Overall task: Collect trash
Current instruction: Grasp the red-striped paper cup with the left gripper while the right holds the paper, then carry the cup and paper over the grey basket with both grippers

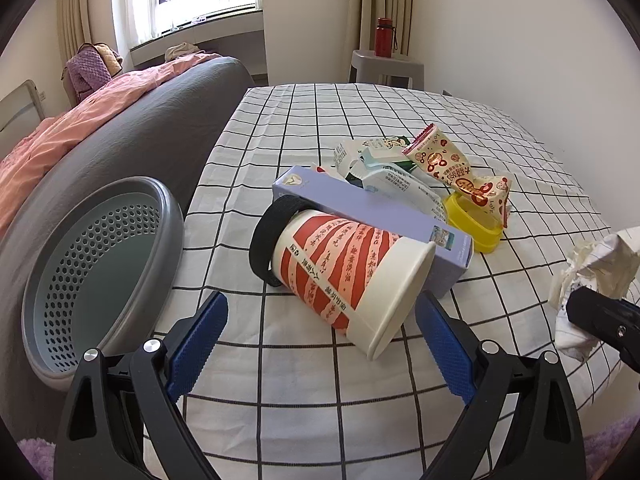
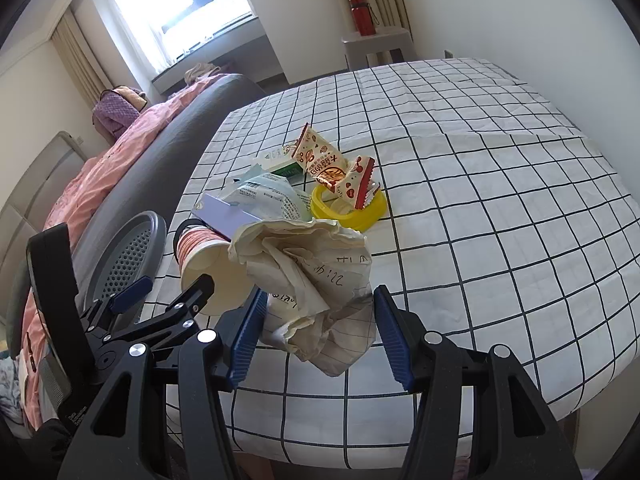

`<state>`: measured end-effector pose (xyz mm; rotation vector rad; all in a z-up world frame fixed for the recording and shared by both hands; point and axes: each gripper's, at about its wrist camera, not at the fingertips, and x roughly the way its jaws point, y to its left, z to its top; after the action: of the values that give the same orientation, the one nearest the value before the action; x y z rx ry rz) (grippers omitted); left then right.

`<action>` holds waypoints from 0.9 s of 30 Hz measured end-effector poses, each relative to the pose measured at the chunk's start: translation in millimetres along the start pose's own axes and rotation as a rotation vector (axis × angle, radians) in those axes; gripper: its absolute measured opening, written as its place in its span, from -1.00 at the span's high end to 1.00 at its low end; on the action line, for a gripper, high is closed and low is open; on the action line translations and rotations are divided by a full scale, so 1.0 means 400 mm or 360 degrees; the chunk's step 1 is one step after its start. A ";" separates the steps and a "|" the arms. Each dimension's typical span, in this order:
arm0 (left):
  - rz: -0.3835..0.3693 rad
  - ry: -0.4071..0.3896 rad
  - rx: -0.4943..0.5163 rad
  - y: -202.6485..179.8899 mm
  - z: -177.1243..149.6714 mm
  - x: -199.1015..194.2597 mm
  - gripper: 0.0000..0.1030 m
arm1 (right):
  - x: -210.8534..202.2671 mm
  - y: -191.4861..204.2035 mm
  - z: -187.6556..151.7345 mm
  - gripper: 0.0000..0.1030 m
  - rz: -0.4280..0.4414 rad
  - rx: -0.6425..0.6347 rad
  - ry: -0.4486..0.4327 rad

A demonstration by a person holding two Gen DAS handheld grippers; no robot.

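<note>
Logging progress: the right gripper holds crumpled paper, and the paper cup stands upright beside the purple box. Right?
Not quite. The cup lies on its side against the purple box, as the left wrist view shows. The right gripper does hold the crumpled paper.

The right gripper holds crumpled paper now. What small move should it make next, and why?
Probably carry the crumpled paper leftward over the grey bin and release. The right gripper is shut on it above the table, and the bin stands open at the table's left edge.
</note>
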<state>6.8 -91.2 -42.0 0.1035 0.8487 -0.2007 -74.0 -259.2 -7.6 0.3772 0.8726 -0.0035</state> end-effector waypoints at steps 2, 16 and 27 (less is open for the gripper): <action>0.0008 -0.0020 -0.0012 -0.006 0.004 0.010 -0.76 | -0.001 0.002 0.001 -0.05 0.0018 -0.0002 0.0001; -0.0071 0.0004 -0.0010 0.012 -0.013 -0.001 0.68 | -0.007 0.023 -0.010 -0.05 0.0040 -0.0044 -0.0004; -0.0171 -0.0033 -0.0079 0.081 -0.030 -0.093 0.94 | 0.005 0.055 -0.019 -0.05 0.0042 -0.0099 0.0003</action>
<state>-19.1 -52.4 -21.3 0.0095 0.8386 -0.2810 -74.9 -235.8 -6.2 0.3304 0.8676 0.0481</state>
